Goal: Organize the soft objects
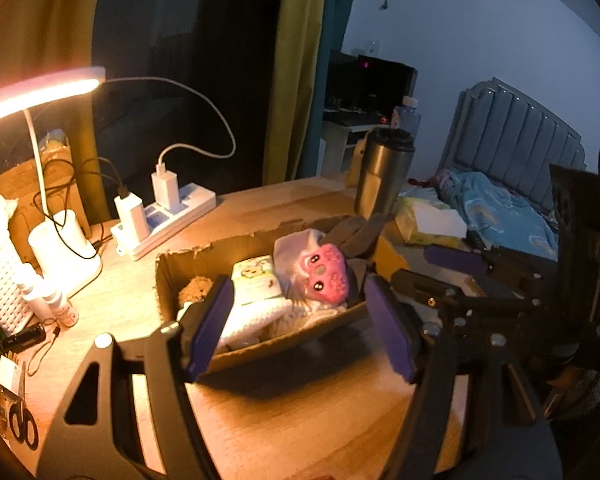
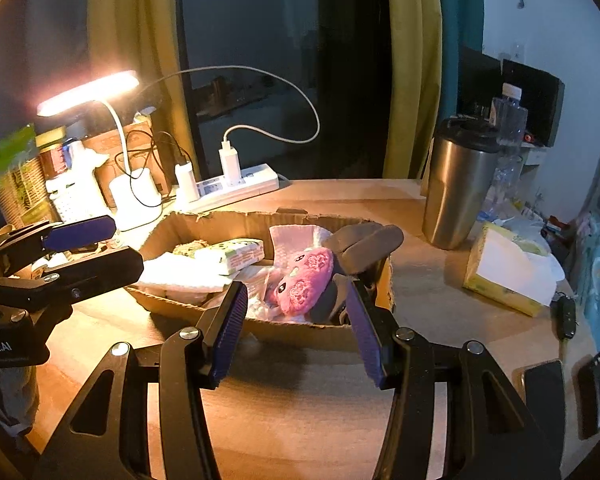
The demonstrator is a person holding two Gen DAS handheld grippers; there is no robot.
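The pink plush slippers (image 2: 305,280) lay in the shallow cardboard box (image 2: 260,330) on the wooden worktop (image 2: 292,416), beside grey gloves (image 2: 364,242) and tissue packs (image 2: 230,254). The left gripper (image 1: 300,324) and right gripper (image 2: 296,330) both hovered near it, jaws open and empty. Sorting looked nearly done; any next move would call for another loose soft item.

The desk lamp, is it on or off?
On. The desk lamp has a bright glowing head, and warm light falls on the wooden table and cardboard box below.
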